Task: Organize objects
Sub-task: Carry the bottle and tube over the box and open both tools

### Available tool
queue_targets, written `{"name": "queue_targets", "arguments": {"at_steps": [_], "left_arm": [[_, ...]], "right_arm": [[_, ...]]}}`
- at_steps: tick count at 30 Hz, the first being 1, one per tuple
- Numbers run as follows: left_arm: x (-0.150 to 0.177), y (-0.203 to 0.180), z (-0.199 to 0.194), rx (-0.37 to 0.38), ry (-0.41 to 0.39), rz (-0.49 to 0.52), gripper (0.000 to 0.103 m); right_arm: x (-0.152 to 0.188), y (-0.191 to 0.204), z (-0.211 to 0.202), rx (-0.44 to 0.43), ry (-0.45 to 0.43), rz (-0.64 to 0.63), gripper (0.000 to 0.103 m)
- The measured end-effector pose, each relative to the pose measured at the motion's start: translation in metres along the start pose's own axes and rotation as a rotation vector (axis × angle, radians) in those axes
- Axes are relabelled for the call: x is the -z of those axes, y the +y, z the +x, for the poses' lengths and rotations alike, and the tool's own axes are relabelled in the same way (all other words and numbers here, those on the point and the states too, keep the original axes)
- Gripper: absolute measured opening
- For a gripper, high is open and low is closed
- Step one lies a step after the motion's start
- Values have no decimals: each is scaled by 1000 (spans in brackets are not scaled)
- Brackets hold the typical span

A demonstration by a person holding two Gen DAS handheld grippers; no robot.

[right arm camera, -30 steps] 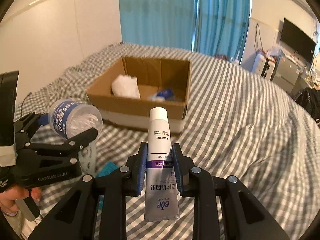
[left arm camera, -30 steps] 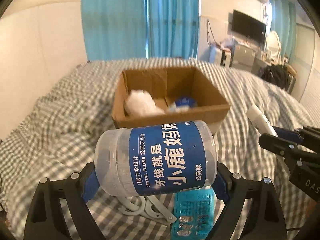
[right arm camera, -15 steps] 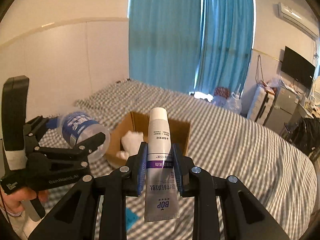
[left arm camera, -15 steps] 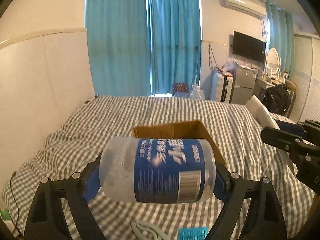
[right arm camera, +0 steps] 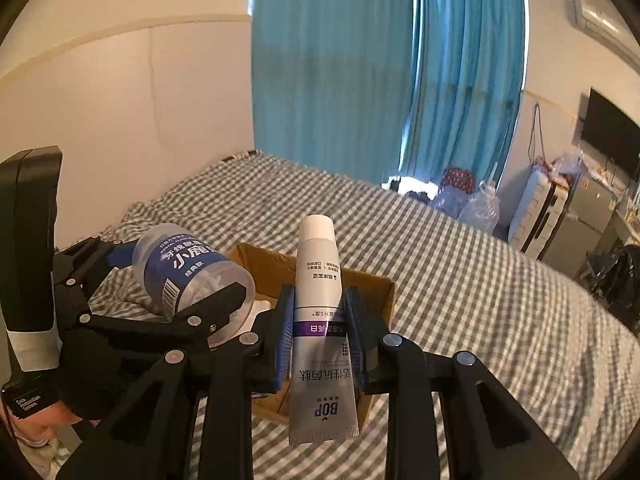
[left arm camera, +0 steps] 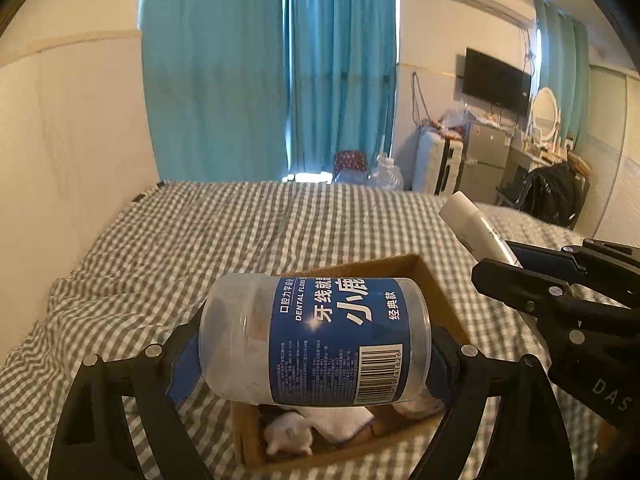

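Observation:
My left gripper [left arm camera: 316, 344] is shut on a clear dental floss jar [left arm camera: 320, 340] with a blue label, held sideways above the open cardboard box [left arm camera: 436, 280]. The jar also shows in the right wrist view [right arm camera: 192, 280]. My right gripper [right arm camera: 318, 336] is shut on a white and purple toothpaste tube [right arm camera: 320, 320], cap up, over the box's near edge [right arm camera: 384, 292]. The tube shows at the right of the left wrist view [left arm camera: 476, 228]. White soft items [left arm camera: 288, 436] lie inside the box.
The box sits on a bed with a grey checked cover [right arm camera: 480, 280]. A cream wall [left arm camera: 72, 140] runs along the left. Blue curtains [left arm camera: 272, 72], a suitcase [right arm camera: 536, 212], water bottles [right arm camera: 476, 208] and a desk with a TV [left arm camera: 496, 80] stand beyond the bed.
Both grippers have moved forward and over the box with their objects still held. The jar has turned in the left gripper, now showing its barcode. The box now sits directly beneath.

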State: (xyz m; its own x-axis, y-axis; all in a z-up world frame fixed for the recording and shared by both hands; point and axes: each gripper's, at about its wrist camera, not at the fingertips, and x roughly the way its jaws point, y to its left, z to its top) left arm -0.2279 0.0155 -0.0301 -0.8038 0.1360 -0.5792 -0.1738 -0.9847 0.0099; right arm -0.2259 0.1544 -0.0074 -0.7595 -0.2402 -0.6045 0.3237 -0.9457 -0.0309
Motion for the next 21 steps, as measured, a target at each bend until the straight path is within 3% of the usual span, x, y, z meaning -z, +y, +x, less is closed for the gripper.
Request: {"name": "queue_targets", "arguments": {"at_steps": [10,17,18,21], "left_arm": [[29,11,64,11,109,18,90],[34,7,64,20,132,22,92],[33,6,61,19,129,24,96],[27,2,43,9,92,26,100]], "right_arm": [[28,-28,90,-5,121,92,24],[35,-35,90,-45,105,157,26],[34,-33,83,-39,93,153,28],[25,-33,62,-12,51,147,51]]}}
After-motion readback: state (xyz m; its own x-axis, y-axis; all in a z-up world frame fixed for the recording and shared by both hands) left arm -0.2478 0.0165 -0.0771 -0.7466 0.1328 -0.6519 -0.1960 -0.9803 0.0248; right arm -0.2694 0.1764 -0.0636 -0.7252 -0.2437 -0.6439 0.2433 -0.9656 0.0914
